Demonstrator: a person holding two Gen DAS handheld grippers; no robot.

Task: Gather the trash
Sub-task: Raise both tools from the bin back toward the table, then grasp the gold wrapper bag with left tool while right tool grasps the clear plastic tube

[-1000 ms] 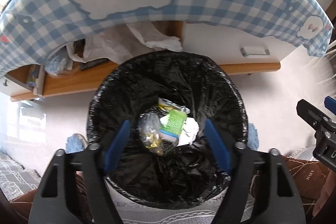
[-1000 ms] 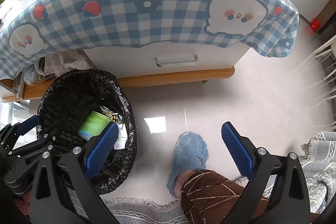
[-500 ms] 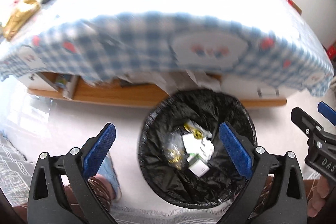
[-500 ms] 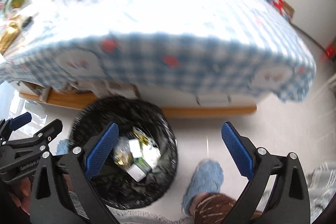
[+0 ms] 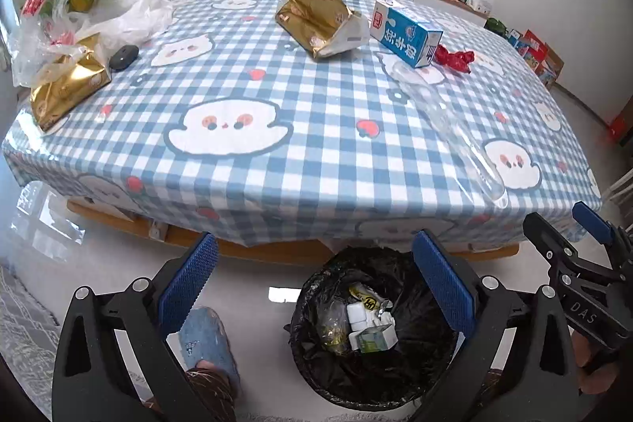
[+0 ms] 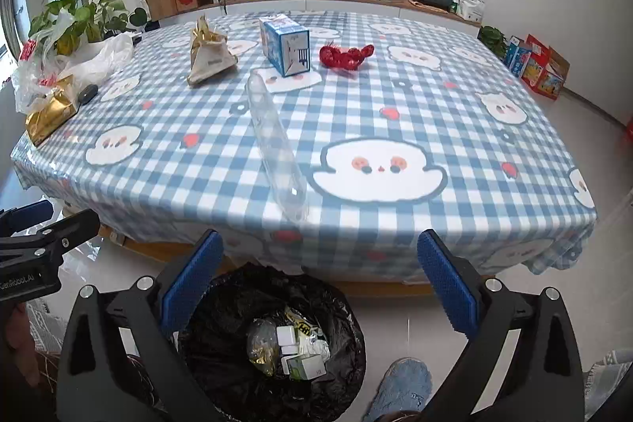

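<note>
I have both tools up over the floor beside the table, and the trash bin [image 5: 372, 335] sits just below and between them: in the left view it lies low between the left gripper [image 5: 314, 287] pads, nearer the right pad, and in the right view it lies under the left pad of the right gripper [image 6: 320, 287]. Both grippers are spread wide with nothing between their pads. The bin is round, lined with a crinkled black bag, and holds a green-and-white carton, small white blocks, a clear crumpled wrapper and a yellow packet. More rubbish waits on the checked tablecloth [image 6: 395, 105]: a long clear plastic bottle [image 6: 277, 141] lying near the table's near edge, a blue milk carton [image 6: 285, 46], a red crumpled wrapper [image 6: 346, 56], two gold foil bags [image 5: 316, 18] and a white plastic bag [image 5: 118, 14]. A second ago my left gripper hung right over the bin mouth, jaws narrower, and the tabletop was out of sight; now both views look across the whole table and the bin has dropped to the bottom of the picture.
</note>
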